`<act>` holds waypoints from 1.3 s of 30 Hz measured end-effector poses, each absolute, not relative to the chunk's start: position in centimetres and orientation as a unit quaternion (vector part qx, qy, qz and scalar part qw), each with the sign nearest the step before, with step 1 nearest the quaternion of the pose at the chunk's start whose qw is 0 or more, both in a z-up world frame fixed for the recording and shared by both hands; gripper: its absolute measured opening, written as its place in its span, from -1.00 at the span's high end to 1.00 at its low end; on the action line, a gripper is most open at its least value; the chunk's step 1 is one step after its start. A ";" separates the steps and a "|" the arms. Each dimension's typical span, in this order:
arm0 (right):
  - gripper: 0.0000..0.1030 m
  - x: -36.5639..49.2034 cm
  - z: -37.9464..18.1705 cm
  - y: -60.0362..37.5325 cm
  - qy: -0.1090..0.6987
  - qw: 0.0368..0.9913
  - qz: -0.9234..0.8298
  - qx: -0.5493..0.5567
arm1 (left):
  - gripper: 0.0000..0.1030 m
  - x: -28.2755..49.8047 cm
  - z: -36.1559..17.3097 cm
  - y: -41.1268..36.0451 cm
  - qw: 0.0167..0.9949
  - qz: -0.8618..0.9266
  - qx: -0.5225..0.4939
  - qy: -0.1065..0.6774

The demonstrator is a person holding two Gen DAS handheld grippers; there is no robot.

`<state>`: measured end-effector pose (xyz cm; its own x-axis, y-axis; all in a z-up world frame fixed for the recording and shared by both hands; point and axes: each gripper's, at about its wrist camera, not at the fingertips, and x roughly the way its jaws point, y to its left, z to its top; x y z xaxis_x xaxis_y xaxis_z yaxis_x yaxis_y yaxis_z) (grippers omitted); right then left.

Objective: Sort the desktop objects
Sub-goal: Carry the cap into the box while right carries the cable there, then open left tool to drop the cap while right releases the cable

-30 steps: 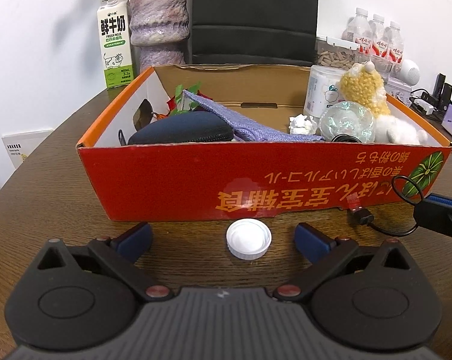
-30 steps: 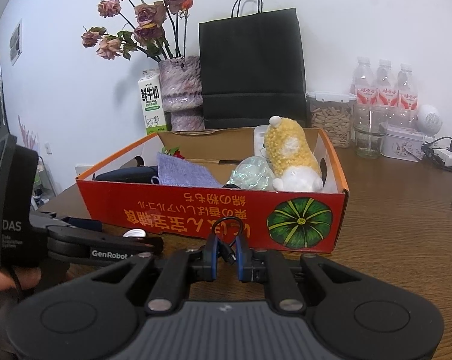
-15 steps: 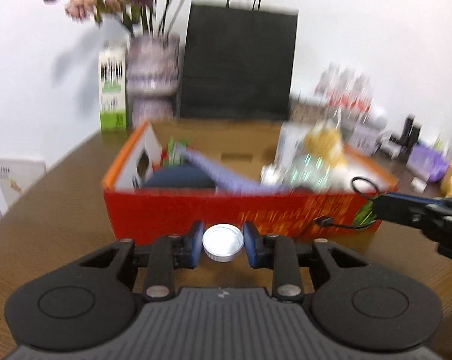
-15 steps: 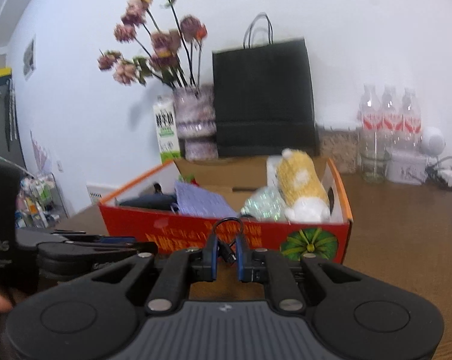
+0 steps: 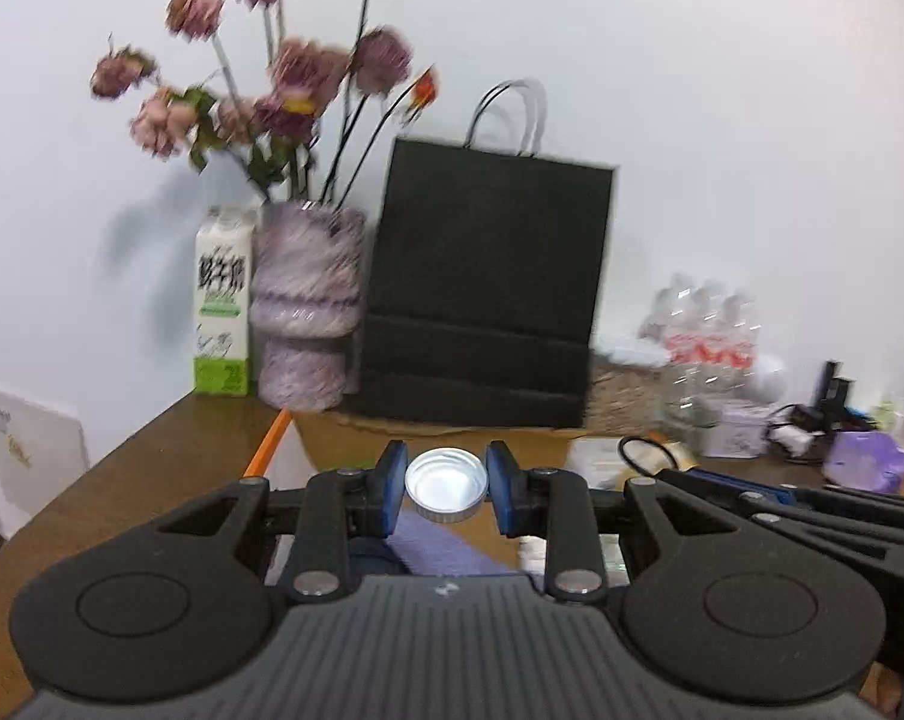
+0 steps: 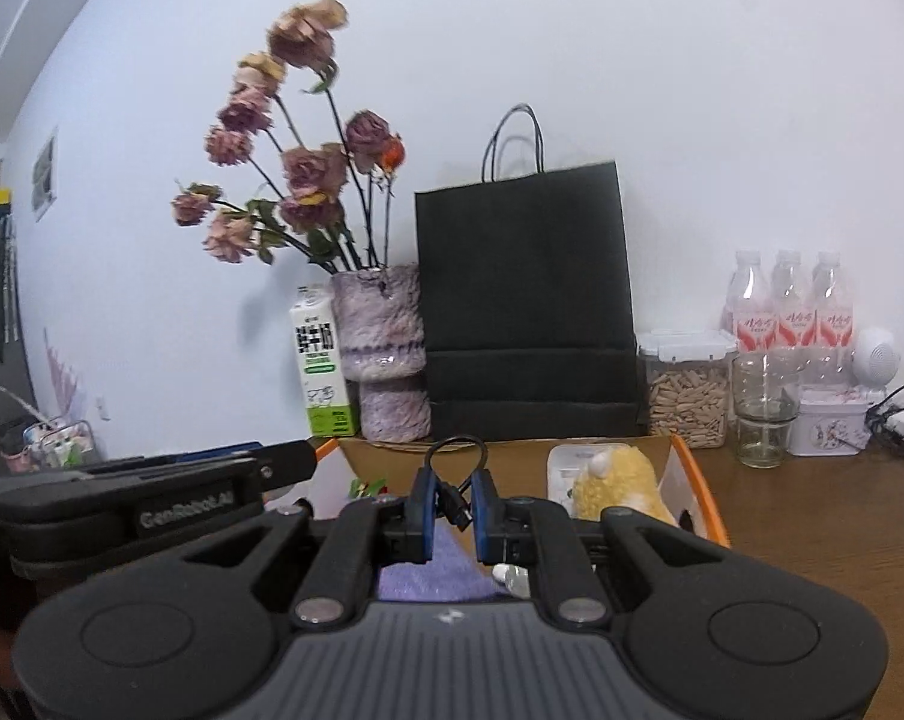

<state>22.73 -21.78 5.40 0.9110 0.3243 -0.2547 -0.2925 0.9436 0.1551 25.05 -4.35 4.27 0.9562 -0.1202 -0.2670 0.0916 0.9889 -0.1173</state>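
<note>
My left gripper is shut on a white bottle cap and holds it in the air above the orange cardboard box. My right gripper is shut on a short black cable, whose loop sticks up between the blue pads, also over the box. In the box lie a purple cloth and a yellow plush toy. The right gripper's body shows at the right of the left wrist view.
Behind the box stand a black paper bag, a purple vase with dried flowers and a milk carton. At the right are a snack jar, a glass jar, water bottles and a tin.
The left gripper closed on the cap on the table and lifted it up over the box. The right gripper rose and moved forward over the box with the cable.
</note>
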 end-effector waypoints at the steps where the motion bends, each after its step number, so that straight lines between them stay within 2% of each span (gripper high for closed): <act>1: 0.78 23.5 5.0 -21.6 0.142 0.976 0.156 0.059 | 0.44 25.6 3.8 -4.2 0.987 -0.048 -0.055 0.140; 8: 0.78 26.6 2.4 -21.1 0.170 0.974 0.146 0.042 | 0.44 28.2 1.4 -3.1 0.984 -0.039 -0.051 0.168; 11: 0.67 27.1 1.8 -21.3 0.185 0.972 0.137 0.043 | 0.43 28.5 1.0 -2.8 0.982 -0.033 -0.053 0.176; 12: 0.49 27.2 1.6 -21.4 0.189 0.972 0.133 0.046 | 0.38 28.4 1.0 -2.7 0.982 -0.028 -0.054 0.177; 13: 0.36 27.1 1.5 -21.6 0.190 0.972 0.132 0.048 | 0.24 28.4 1.0 -2.7 0.983 -0.025 -0.053 0.176; 14: 0.03 27.0 1.5 -21.8 0.189 0.972 0.131 0.050 | 0.12 28.2 1.0 -2.6 0.983 -0.021 -0.052 0.173; 15: -0.33 26.8 1.6 -21.8 0.186 0.973 0.128 0.049 | -0.19 28.0 1.1 -2.7 0.984 -0.015 -0.051 0.169; 16: -0.48 26.5 1.6 -21.8 0.180 0.975 0.125 0.046 | -0.54 27.8 1.2 -2.7 0.985 -0.006 -0.047 0.166; 17: -0.71 26.1 1.7 -21.8 0.171 0.977 0.121 0.041 | -0.67 27.5 1.3 -2.6 0.986 0.002 -0.043 0.160; 18: -0.87 25.9 1.8 -21.7 0.164 0.979 0.117 0.035 | -0.91 27.2 1.4 -2.6 0.987 0.008 -0.043 0.152; 19: -0.93 25.8 1.9 -21.5 0.160 0.980 0.114 0.030 | -1.00 26.9 1.5 -2.5 0.989 0.014 -0.043 0.144; 20: -1.00 25.6 2.0 -21.4 0.157 0.981 0.111 0.026 | -1.00 26.7 1.6 -2.4 0.989 0.020 -0.043 0.138; 39: -1.00 23.7 1.2 -21.3 0.154 0.984 0.089 0.008 | -1.00 24.5 2.1 -2.0 0.991 0.042 -0.022 0.122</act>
<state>23.66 -21.34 1.24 0.9364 0.1779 -0.3027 -0.1732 0.9840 0.0425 24.50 -2.04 2.14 0.9669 0.0782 -0.2428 -0.0889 0.9955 -0.0332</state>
